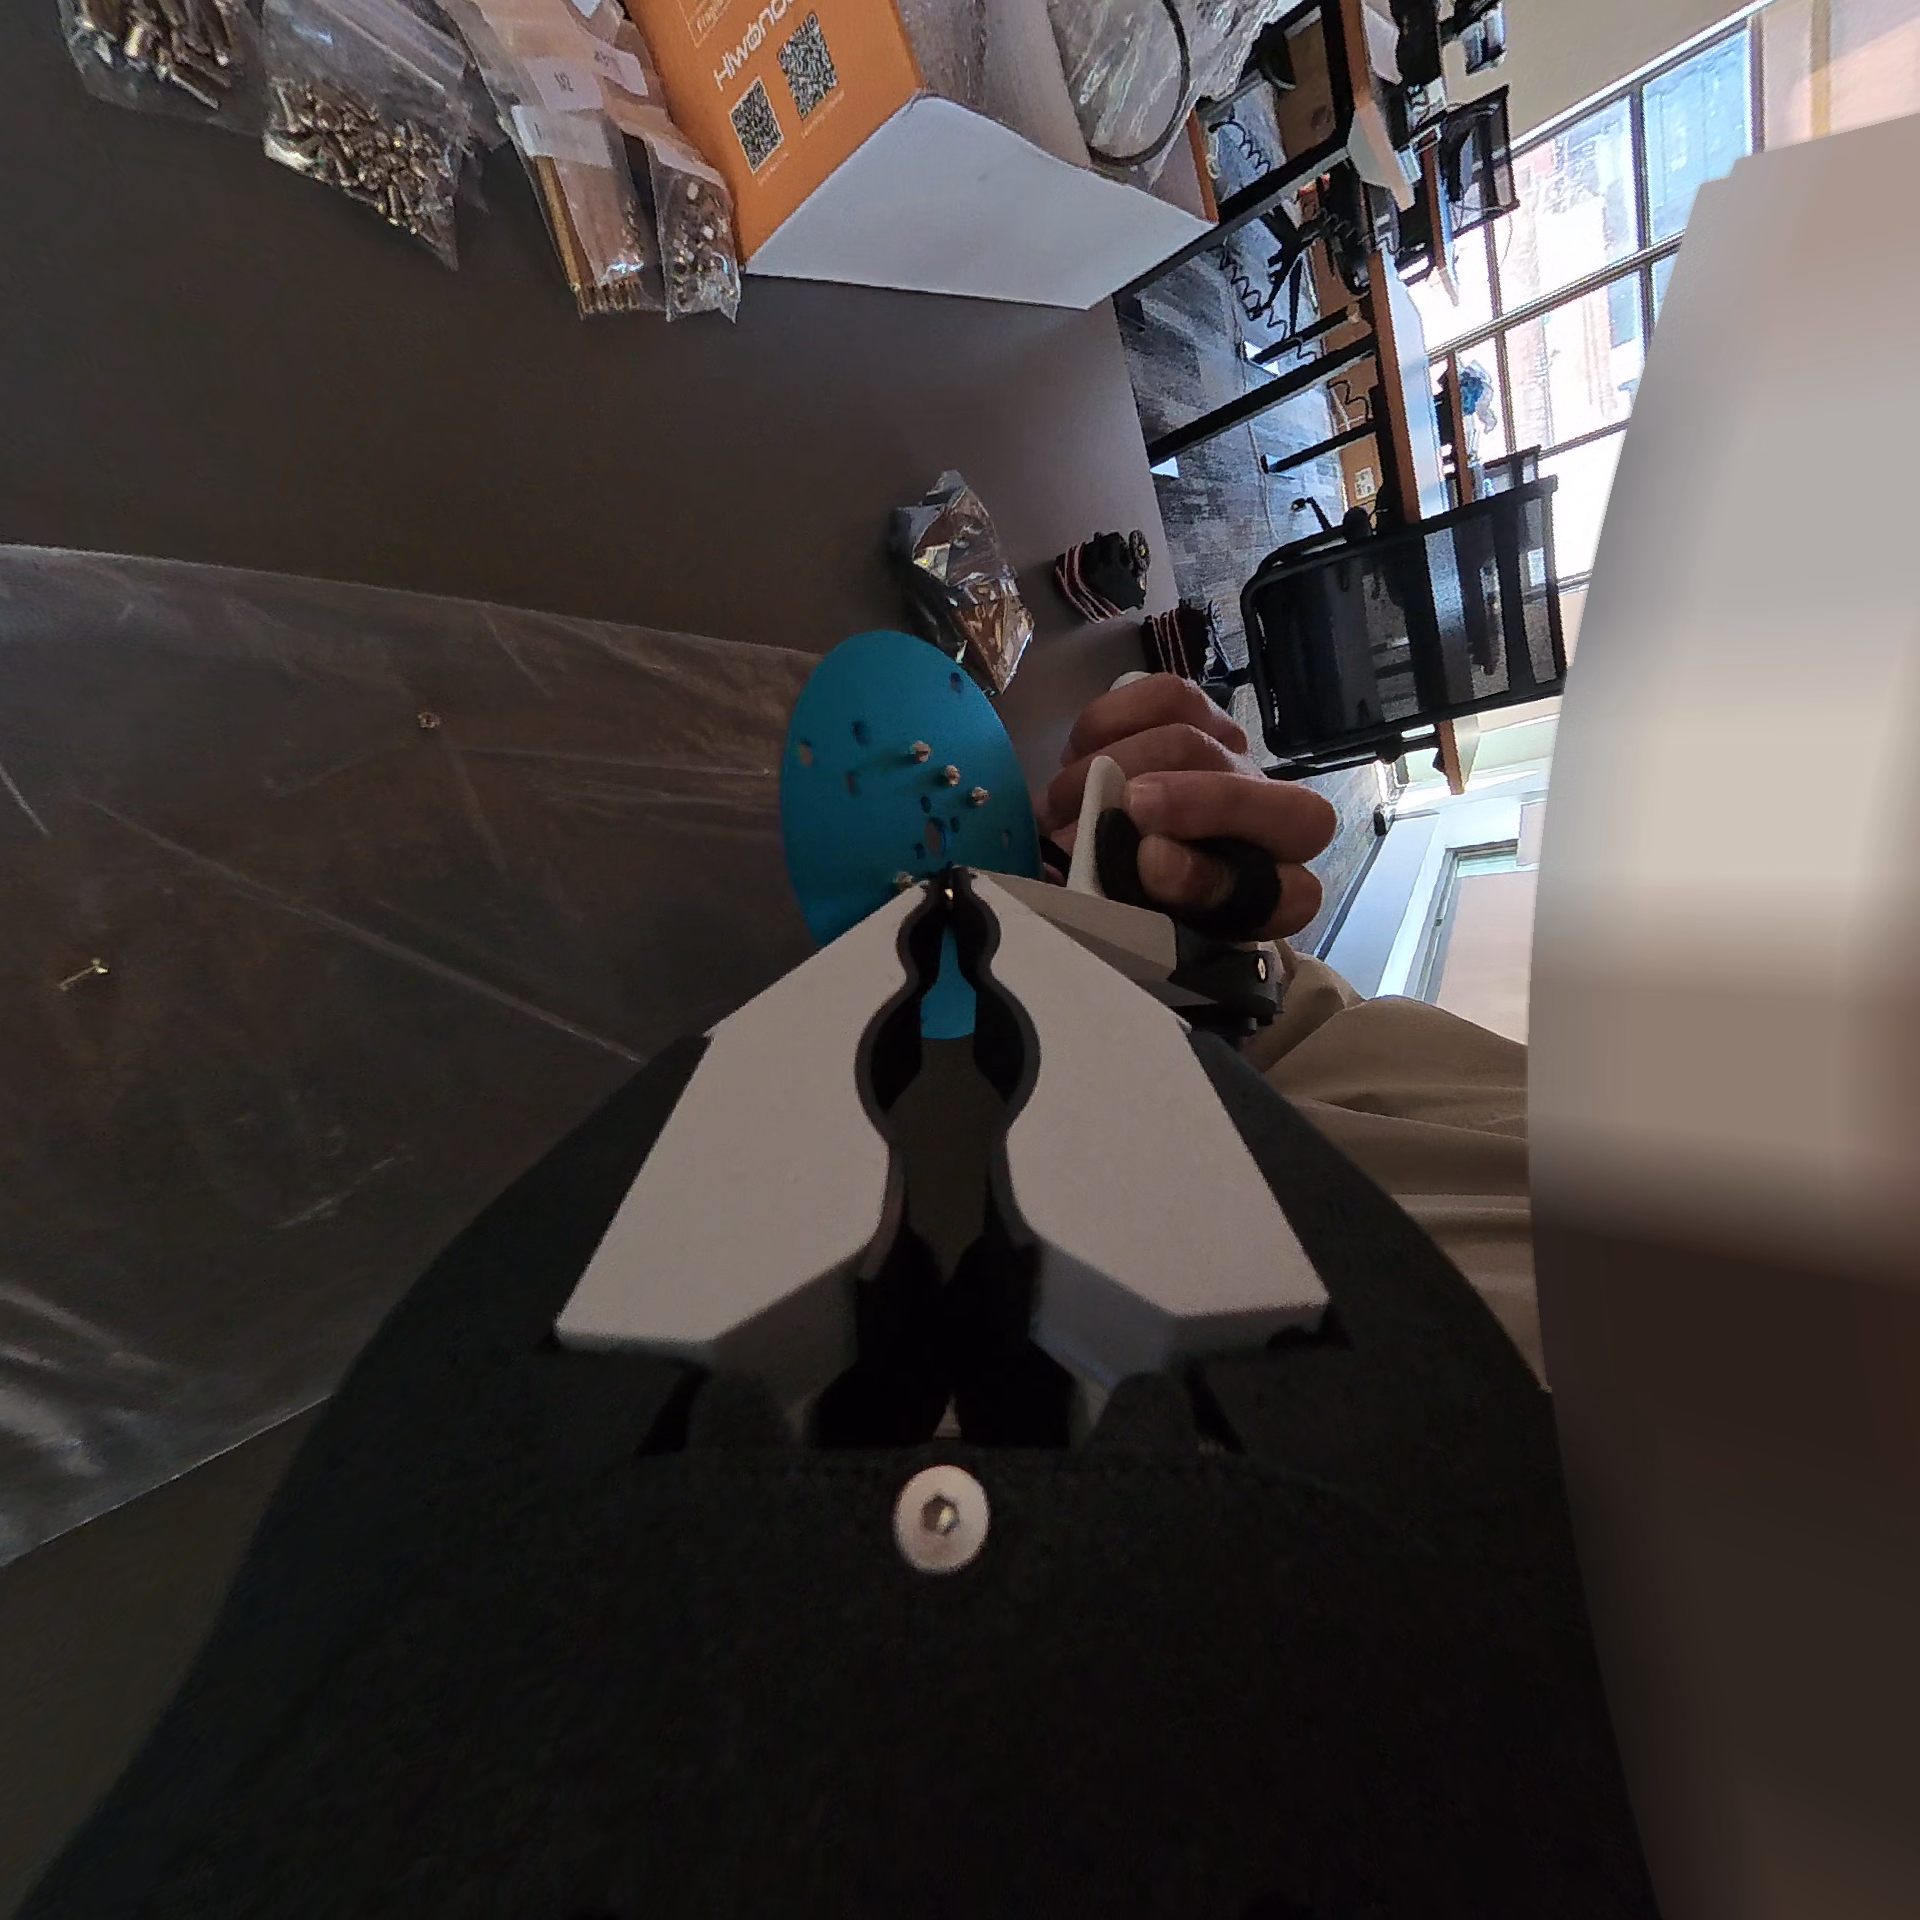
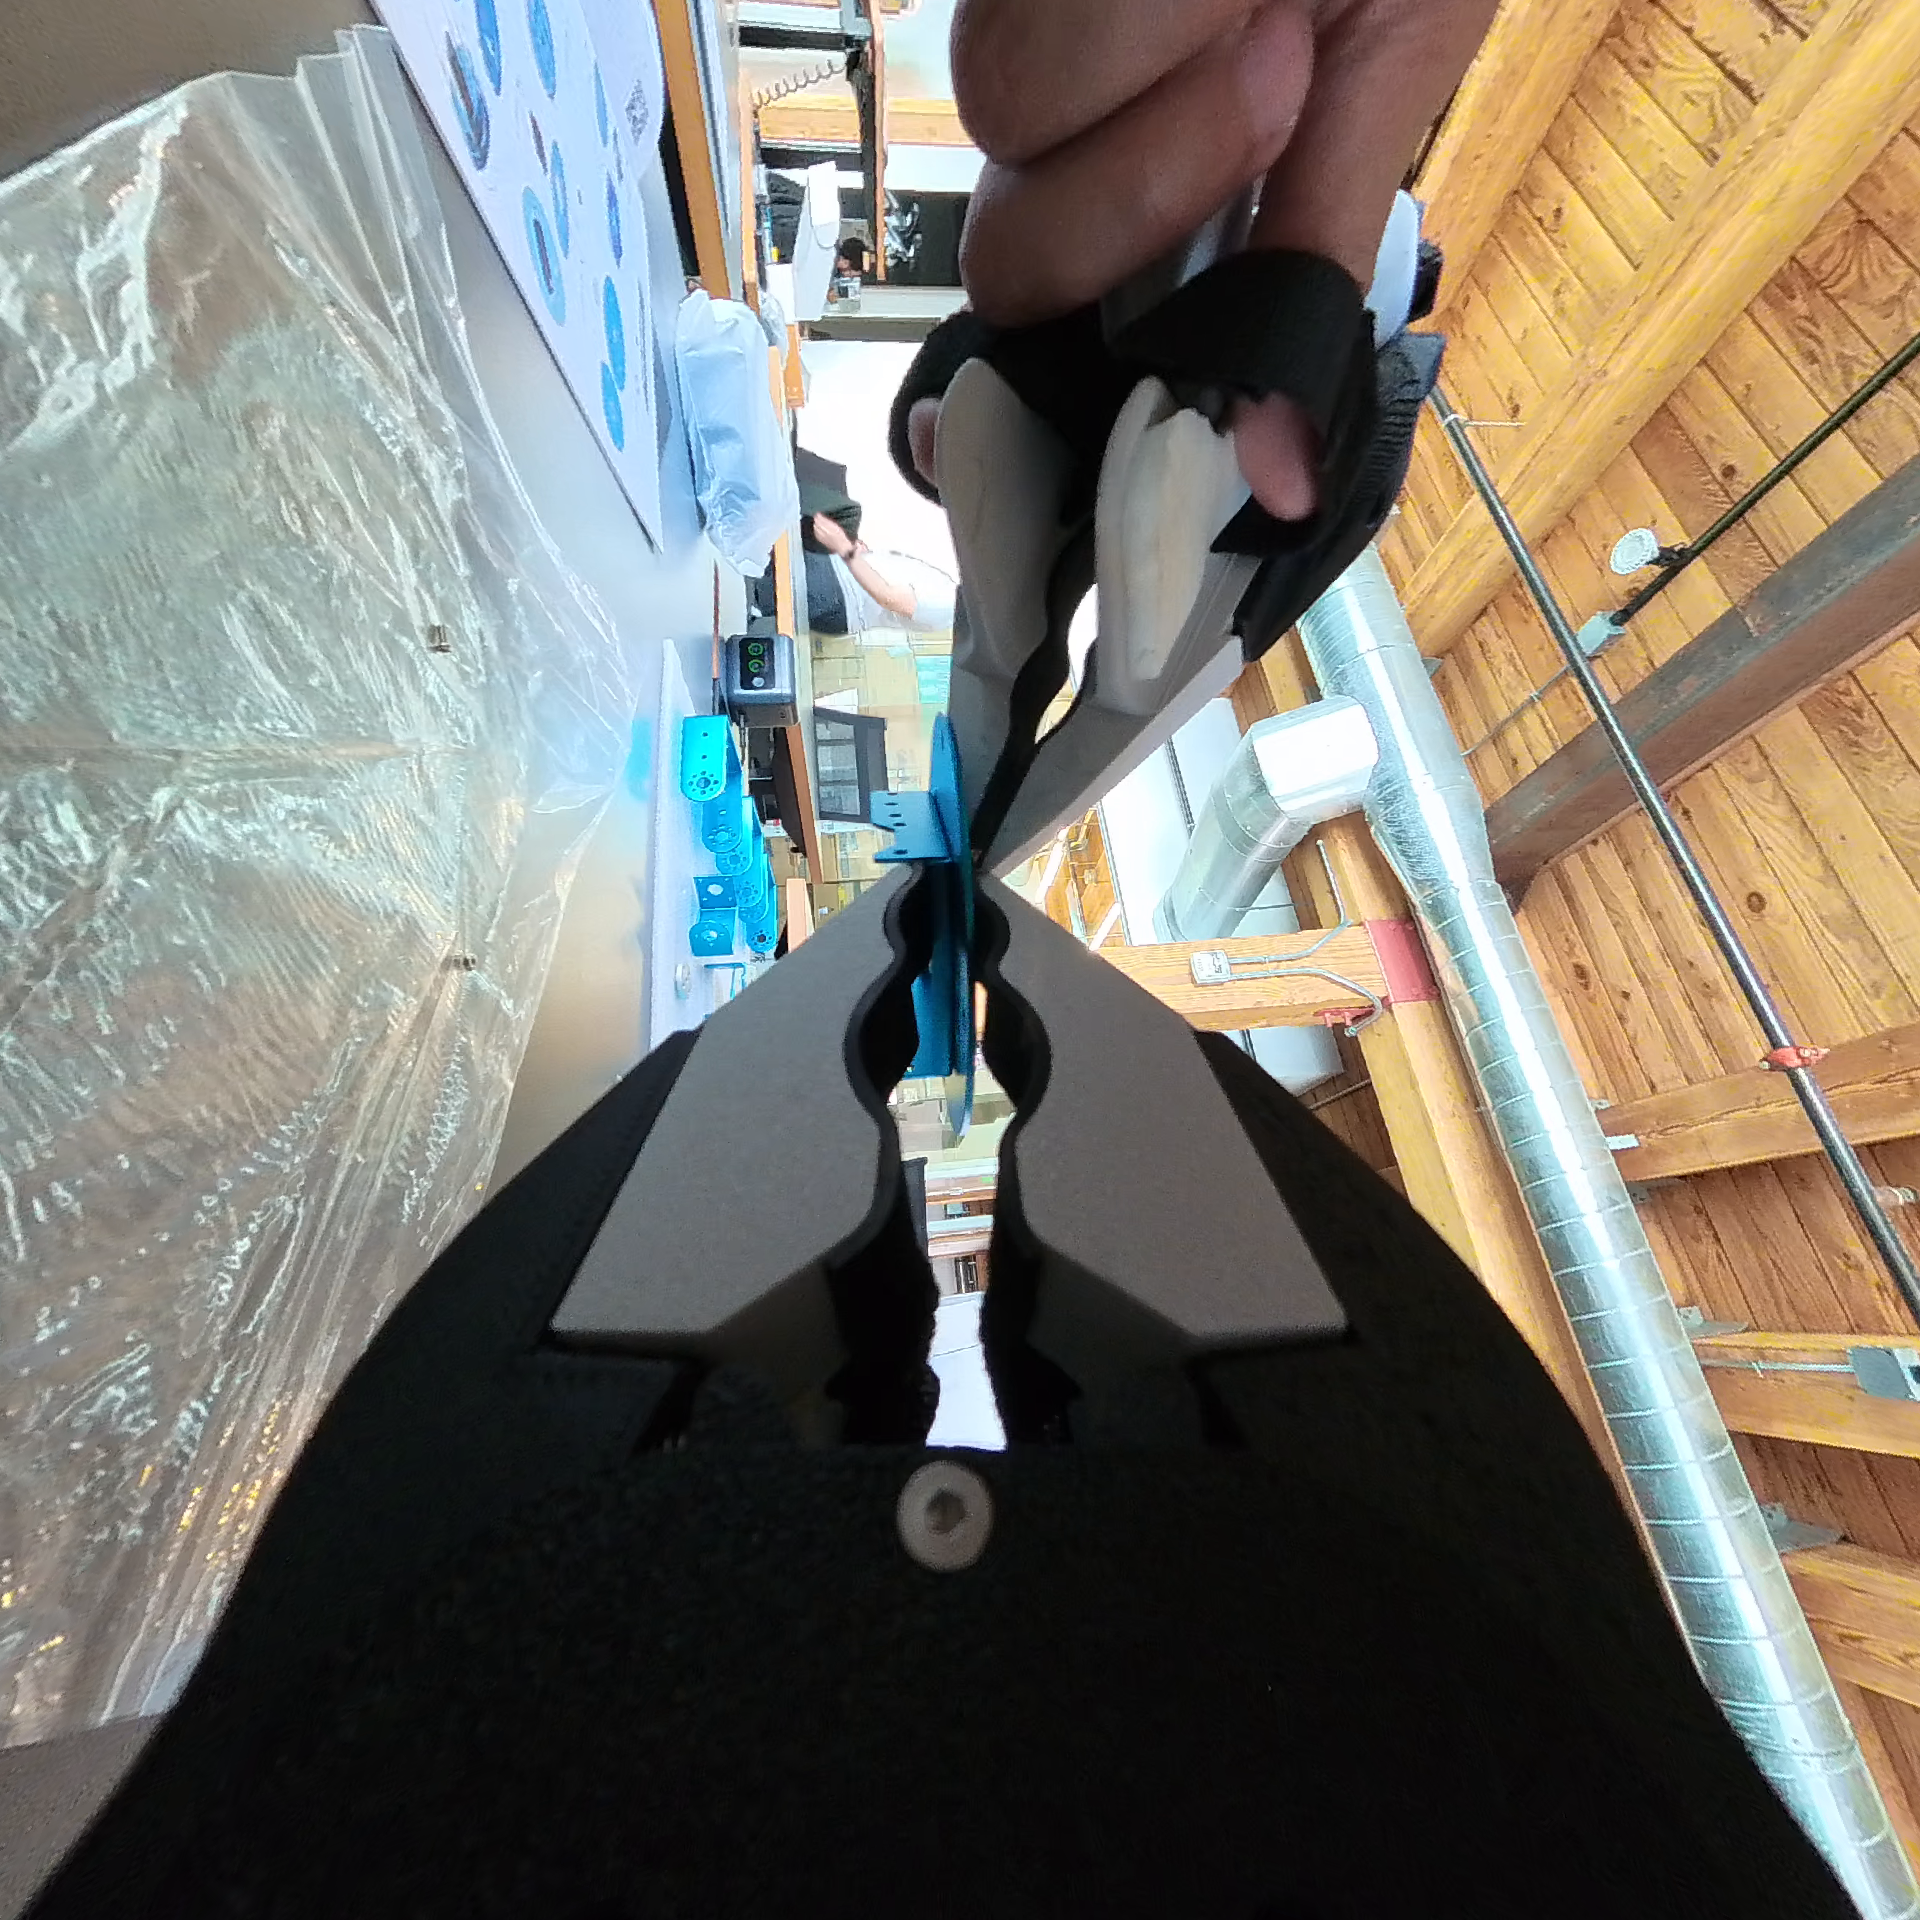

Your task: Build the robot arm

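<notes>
A round blue metal plate with several holes and small brass screws stands on edge above the dark table. My left gripper is shut on a small brass screw at the plate's face. My right gripper is shut on the plate's edge, which shows edge-on with a blue bracket fixed to its far side. In the left wrist view a hand holds the right gripper behind the plate. In the right wrist view the left gripper's fingers come down onto the plate from above.
Bags of screws, an orange and white box and black servos lie on the table. A clear plastic sheet covers part of it. Loose blue brackets and a printed white sheet lie farther off. The tips of both grippers are at nearly the same place.
</notes>
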